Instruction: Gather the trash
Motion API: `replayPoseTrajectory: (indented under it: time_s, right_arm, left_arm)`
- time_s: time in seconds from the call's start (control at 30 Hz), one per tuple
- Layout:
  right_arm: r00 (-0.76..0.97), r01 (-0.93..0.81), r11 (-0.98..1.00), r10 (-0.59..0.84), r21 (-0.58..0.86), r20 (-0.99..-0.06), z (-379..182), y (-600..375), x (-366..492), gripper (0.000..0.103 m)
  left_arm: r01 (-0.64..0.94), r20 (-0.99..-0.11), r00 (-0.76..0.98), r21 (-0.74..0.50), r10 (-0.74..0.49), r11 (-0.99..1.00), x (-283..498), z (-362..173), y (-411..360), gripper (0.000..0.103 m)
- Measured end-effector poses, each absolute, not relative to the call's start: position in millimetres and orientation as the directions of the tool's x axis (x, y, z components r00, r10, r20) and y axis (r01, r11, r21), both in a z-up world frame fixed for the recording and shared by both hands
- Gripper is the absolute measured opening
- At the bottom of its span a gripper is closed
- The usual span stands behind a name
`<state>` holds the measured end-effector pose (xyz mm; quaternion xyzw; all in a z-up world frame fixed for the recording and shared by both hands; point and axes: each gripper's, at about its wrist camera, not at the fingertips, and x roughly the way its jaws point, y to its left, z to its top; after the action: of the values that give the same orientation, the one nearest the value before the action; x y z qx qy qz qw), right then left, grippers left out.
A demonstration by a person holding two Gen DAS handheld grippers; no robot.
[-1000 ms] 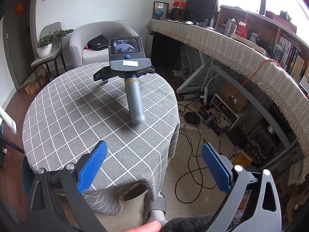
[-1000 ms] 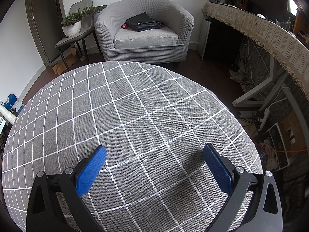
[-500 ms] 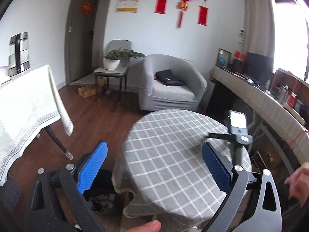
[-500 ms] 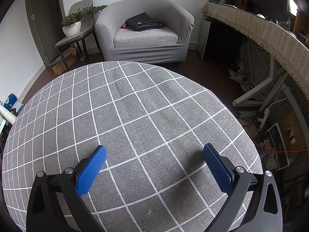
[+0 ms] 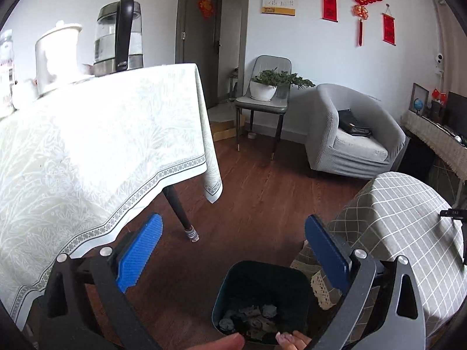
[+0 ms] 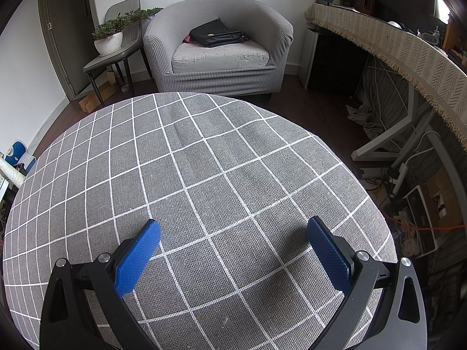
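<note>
Crumpled grey trash [image 5: 256,318], likely light, soft and best pinched by a raised fold, lies in the dark bin [image 5: 224,294] on the floor beside the checked table [image 5: 408,204], below the left hand-held gripper [image 5: 233,250], spread and empty.

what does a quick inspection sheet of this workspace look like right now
surface: round table in grey checked cloth, nothing on it ahead of the right gripper
job's things: dark plastic bin on the wood floor, crumpled grey scraps inside
clutter: nothing seen on the table
grippers: left gripper open, empty, above the bin; right gripper open, empty
cables: tangle under the long desk
surroundings: grey armchair, glass kettle
</note>
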<state>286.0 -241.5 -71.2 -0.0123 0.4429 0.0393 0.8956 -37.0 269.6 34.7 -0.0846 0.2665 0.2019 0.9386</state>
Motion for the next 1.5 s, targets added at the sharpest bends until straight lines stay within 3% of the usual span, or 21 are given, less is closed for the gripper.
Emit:
replayPoseTrajectory:
  time_s: [0.13,0.23,0.37,0.47,0.57,0.7,0.87,0.97,1.13,1.4,1.5]
  right_arm:
    - [0.605,-0.081,0.997,0.059,0.013,-0.794,-71,-241,286,0.101]
    - [0.605,-0.081,0.997,0.059,0.013,-0.794,-71,-241,286,0.101]
    - [0.605,-0.081,0.997,0.059,0.013,-0.794,-72,-241,286,0.101]
    - [0.605,-0.081,0.997,0.059,0.013,-0.794,-71,-241,286,0.101]
    - [0.605,-0.081,0.997,0.06,0.013,-0.794,-71,-241,286,0.101]
    - [0.605,-0.081,0.997,0.059,0.013,-0.794,-71,-241,286,0.101]
    - [0.605,-0.081,0.997,0.06,0.013,-0.794,-72,-241,286,0.101]
    - [0.605,-0.081,0.997,0.059,0.013,-0.794,-71,-241,286,0.101]
    - [0.605,-0.081,0.997,0.059,0.013,-0.794,-71,-241,286,0.101]
    - [0.605,-0.081,0.997,0.059,0.013,-0.794,-72,-241,286,0.101]
    - [0.605,-0.081,0.997,0.059,0.013,-0.794,-72,-241,286,0.101]
  left_arm:
    - [-0.427,-0.601,0.739,-0.068,0.304,0.902,-49,10,285,0.1]
    - [-0.419,-0.593,0.76,-0.135,0.266,0.898,-60,13,295,0.1]
    - [-0.445,-0.576,0.758,-0.112,0.306,0.889,-68,17,303,0.1]
    - [-0.474,-0.52,0.779,-0.118,0.352,0.873,-81,30,307,0.1]
    - [-0.446,-0.465,0.824,-0.184,0.323,0.876,-90,39,311,0.1]
    - [-0.405,-0.369,0.867,-0.135,0.334,0.904,-95,54,288,0.1]
    - [-0.345,-0.483,0.851,-0.215,0.207,0.914,-67,37,266,0.1]
    - [-0.327,-0.528,0.826,-0.165,0.197,0.93,-45,28,240,0.1]
    - [-0.237,-0.544,0.835,-0.211,0.087,0.948,-24,18,203,0.1]
    - [-0.185,-0.559,0.823,-0.1,0.099,0.978,24,12,146,0.1]
    - [-0.146,-0.552,0.832,-0.11,0.062,0.983,34,11,129,0.1]
